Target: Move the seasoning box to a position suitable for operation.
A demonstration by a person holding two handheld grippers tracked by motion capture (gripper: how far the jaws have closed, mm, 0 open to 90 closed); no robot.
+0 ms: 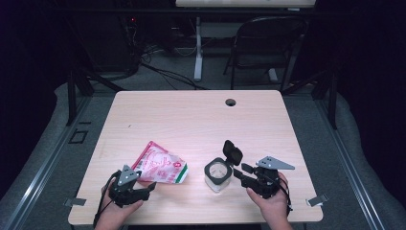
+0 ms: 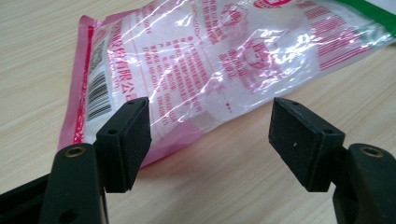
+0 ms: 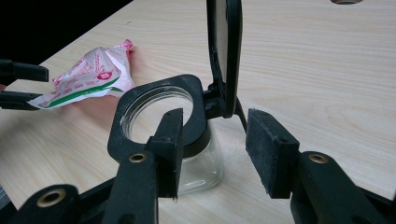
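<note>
On the pale wood-grain table (image 1: pixel 191 115), the left gripper (image 2: pixel 210 135) stands released just short of one pink-and-clear pouch (image 1: pixel 159 164) bearing a barcode and red print too small to read. The right gripper (image 3: pixel 212 149) is spread beside one glass jar (image 1: pixel 218 176) right of the pouch, its black lid (image 1: pixel 233 152) flipped upright. Behind the jar are a table hole (image 1: pixel 231 102), then one folding chair (image 1: pixel 265 43) in the dark room.

Light wood table (image 1: pixel 191 115), a round hole (image 1: pixel 231 102) near its far edge. On it: a pink packet (image 1: pixel 160 164) lying flat, near left; a glass jar (image 1: pixel 218 176), lid (image 1: pixel 233 152) hinged up, near right.
</note>
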